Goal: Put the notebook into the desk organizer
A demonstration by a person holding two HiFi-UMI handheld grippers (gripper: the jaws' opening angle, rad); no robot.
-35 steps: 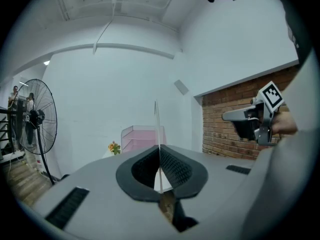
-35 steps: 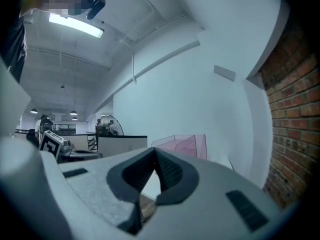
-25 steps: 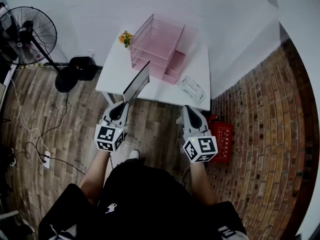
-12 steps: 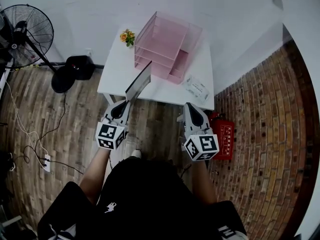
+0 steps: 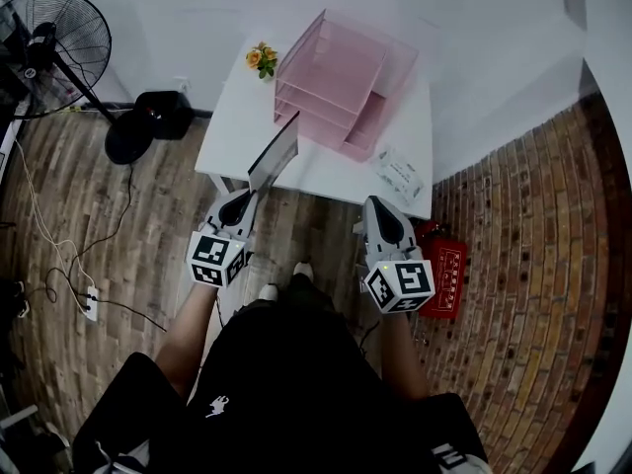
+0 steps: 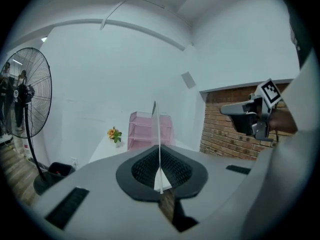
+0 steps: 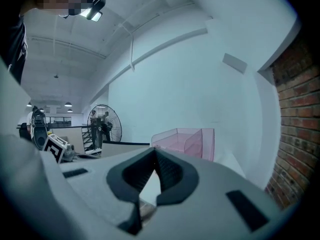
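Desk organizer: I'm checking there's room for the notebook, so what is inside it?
Nothing shows inside the desk organizer: the tray fronts and side compartment look empty. The lower trays' back parts are covered by the trays above.

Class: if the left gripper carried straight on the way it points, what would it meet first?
Likely the pink desk organizer, reached first by the notebook the left gripper holds; depth unclear.

The desk organizer (image 5: 341, 77) stood on the table (image 5: 237, 131), flowers (image 5: 262, 57) at its left, a packet (image 5: 400, 174) before it, rightward.
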